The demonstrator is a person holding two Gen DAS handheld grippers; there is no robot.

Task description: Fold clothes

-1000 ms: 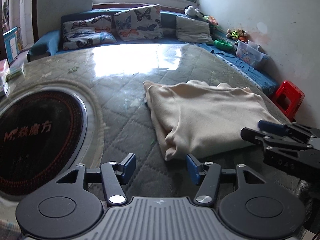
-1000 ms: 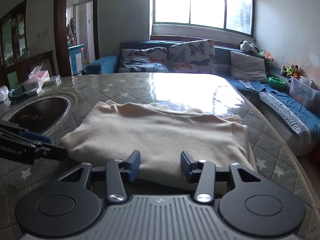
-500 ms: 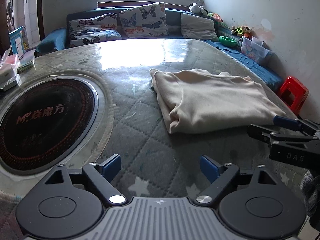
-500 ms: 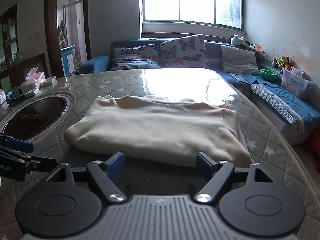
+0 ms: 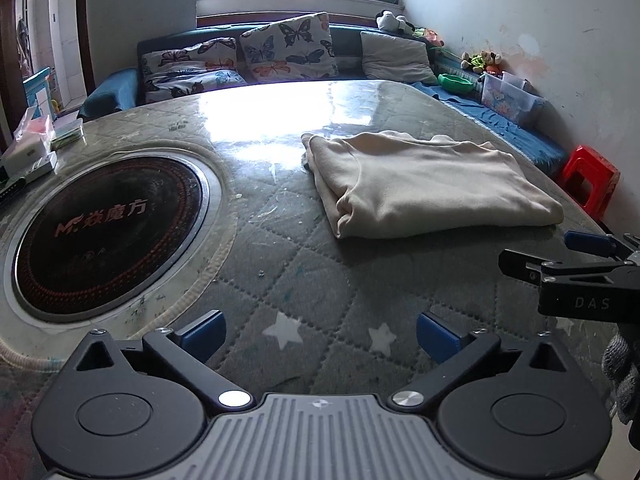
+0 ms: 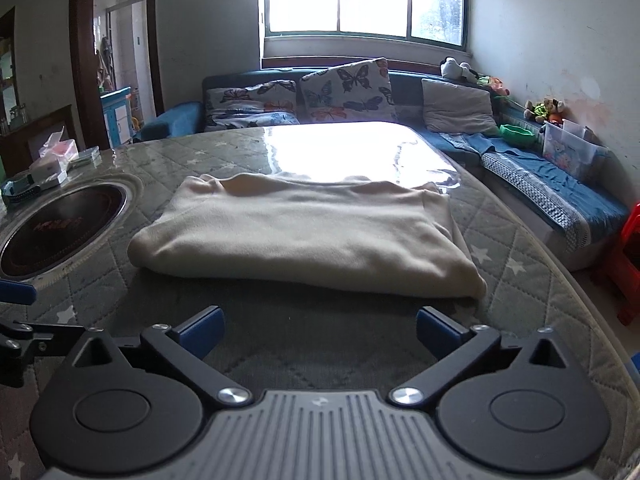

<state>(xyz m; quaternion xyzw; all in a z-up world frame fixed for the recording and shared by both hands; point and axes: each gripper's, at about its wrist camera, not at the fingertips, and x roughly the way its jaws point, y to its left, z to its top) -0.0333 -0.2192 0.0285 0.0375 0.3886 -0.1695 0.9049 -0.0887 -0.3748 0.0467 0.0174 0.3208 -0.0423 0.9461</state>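
A cream garment (image 5: pixel 432 184) (image 6: pixel 304 232) lies folded into a flat rectangle on the quilted, star-patterned table cover (image 5: pixel 304 280). My left gripper (image 5: pixel 320 334) hovers over bare cover, short of the garment's near left corner. Its jaws are opening wide and nothing is between them. My right gripper (image 6: pixel 320 326) faces the garment's near folded edge with a gap of cover before it. Its jaws are also opening and hold nothing. The right gripper (image 5: pixel 568 256) also shows at the right edge of the left wrist view, held by a gloved hand (image 5: pixel 620 368).
A round black hob (image 5: pixel 108 232) (image 6: pixel 60 228) is set into the table left of the garment. Small boxes (image 5: pixel 28 148) sit at the far left edge. A sofa with butterfly cushions (image 5: pixel 288 48) runs behind. A red stool (image 5: pixel 588 184) stands right of the table.
Both grippers have drawn back from the garment's near edge and their jaws have spread from narrow to wide. The garment lies still and folded.
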